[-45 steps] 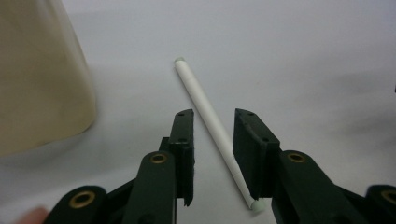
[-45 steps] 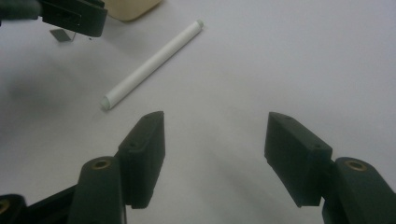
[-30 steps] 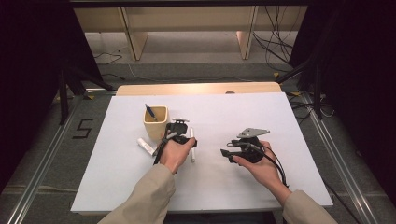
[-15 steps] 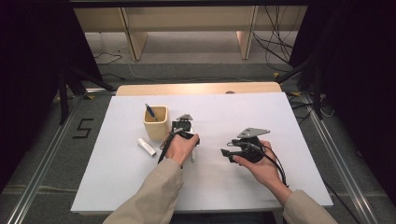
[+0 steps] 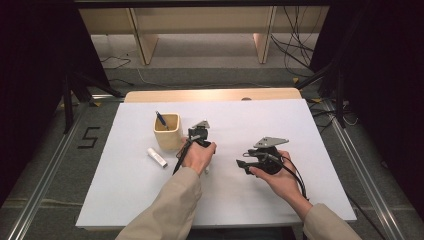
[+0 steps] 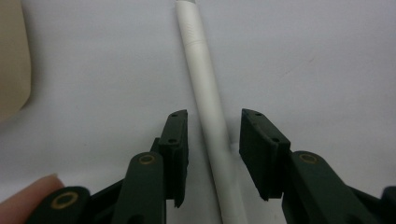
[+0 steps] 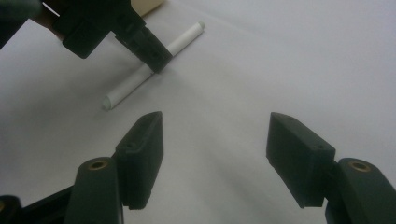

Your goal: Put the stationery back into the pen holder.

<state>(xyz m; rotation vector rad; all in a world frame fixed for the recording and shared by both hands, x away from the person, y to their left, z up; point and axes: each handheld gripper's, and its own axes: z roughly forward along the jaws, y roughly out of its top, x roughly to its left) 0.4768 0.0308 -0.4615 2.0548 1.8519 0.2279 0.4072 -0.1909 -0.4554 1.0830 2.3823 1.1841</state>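
A long white pen lies flat on the white table sheet. My left gripper points down at it, and its jaws stand on either side of the barrel. They have just been closing, and a slim gap still shows on each side. In the right gripper view, the left gripper stands over the middle of the white pen. My right gripper is held level to the right, open and with nothing between its jaws.
A tan cup holding a dark blue pen stands just left of the left hand. A short white marker lies in front of the cup. The cup's edge shows in the left gripper view.
The left hand has shifted a little right and down over the white pen, which its hand now covers in the high view. The right hand has not moved.
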